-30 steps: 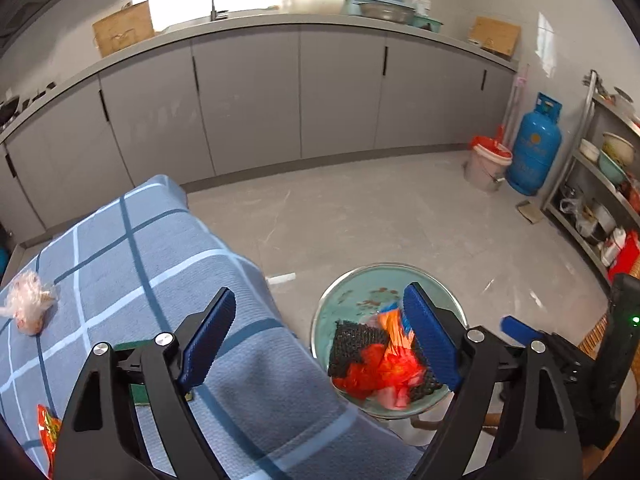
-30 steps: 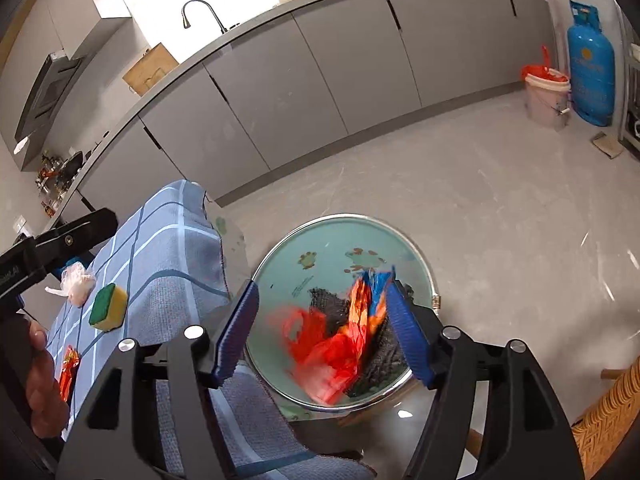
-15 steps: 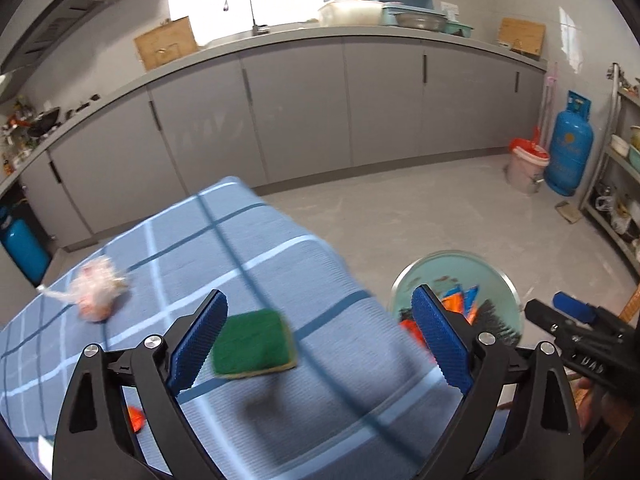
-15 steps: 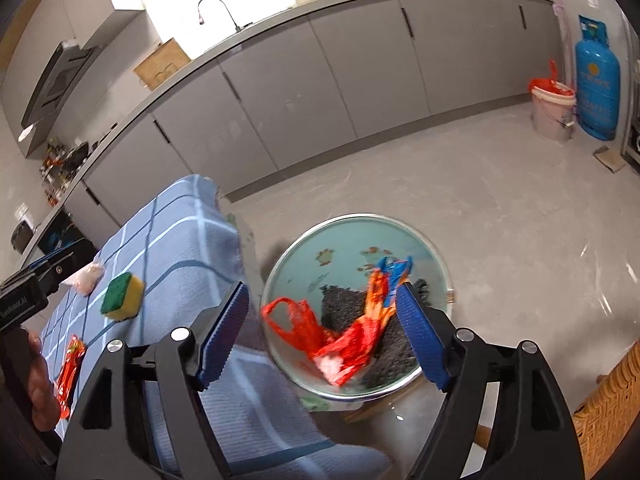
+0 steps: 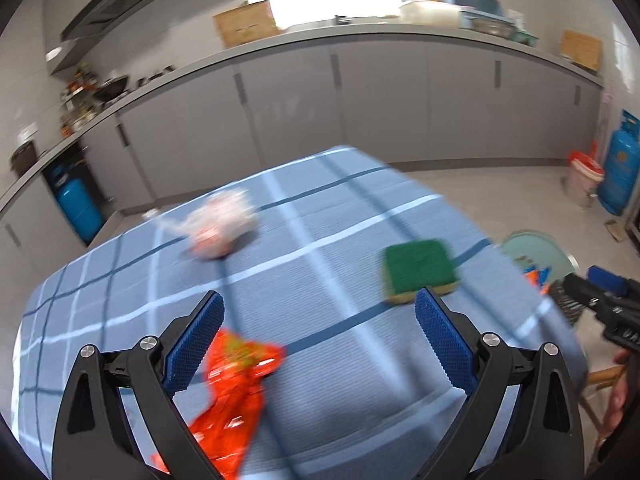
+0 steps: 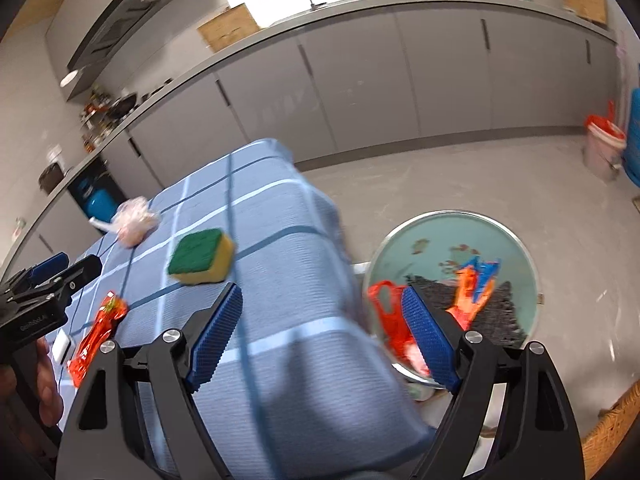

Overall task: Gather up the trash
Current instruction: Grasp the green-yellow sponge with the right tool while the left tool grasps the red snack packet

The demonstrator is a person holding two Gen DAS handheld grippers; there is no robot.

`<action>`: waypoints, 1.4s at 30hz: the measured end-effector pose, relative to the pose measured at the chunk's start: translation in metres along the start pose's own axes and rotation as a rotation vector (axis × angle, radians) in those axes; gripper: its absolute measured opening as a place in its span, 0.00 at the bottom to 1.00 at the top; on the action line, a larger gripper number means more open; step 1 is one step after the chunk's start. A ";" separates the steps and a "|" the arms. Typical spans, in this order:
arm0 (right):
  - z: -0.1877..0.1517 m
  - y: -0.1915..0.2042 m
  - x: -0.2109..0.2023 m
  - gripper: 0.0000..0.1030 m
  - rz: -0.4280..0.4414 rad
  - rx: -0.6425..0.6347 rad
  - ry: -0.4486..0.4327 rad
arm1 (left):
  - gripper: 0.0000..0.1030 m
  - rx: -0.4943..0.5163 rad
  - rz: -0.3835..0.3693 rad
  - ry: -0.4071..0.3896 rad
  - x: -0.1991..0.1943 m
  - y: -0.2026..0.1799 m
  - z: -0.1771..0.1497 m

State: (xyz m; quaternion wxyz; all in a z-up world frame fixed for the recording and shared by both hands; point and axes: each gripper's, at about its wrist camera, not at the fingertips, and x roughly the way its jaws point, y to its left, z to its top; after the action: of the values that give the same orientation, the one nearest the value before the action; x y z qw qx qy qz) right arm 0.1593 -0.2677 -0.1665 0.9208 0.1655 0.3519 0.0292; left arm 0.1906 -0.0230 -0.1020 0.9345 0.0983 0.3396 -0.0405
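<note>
Orange wrapper [image 5: 236,396] lies beside left gripper's [image 5: 320,336] fingers [image 5: 196,340].

Your left claw [image 5: 318,340] has swung off the basin [image 5: 536,250] and over the bench [image 5: 360,380] — jaws just opened wider, empty, an orange wrapper [image 5: 236,392] beneath them; your right claw [image 6: 320,332] has shifted toward the bench too — jaws just widening, empty

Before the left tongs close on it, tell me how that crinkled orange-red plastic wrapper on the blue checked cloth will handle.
The crinkled orange-red plastic wrapper looks thin and creased, so it will probably flop and crumple rather than hold shape. It lies flat on the blue checked cloth, so pads may pinch fabric too. Its glossy film could slip; it seems very light.
</note>
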 end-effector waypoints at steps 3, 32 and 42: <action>-0.002 0.020 0.004 0.80 0.019 -0.031 0.015 | 0.92 -0.038 0.046 0.029 0.002 0.034 -0.016; 0.023 0.121 0.115 0.95 -0.043 -0.169 0.107 | 0.93 -0.102 0.002 0.230 0.053 0.090 -0.072; 0.018 0.122 0.117 0.67 -0.009 -0.180 0.147 | 0.58 -0.141 -0.066 0.233 0.056 0.092 -0.070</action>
State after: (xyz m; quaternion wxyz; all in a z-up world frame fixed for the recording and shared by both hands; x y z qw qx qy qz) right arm 0.2664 -0.1380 -0.1895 0.9038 0.0778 0.4153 0.0685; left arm 0.2025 0.0809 -0.1765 0.8916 0.0250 0.4508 -0.0357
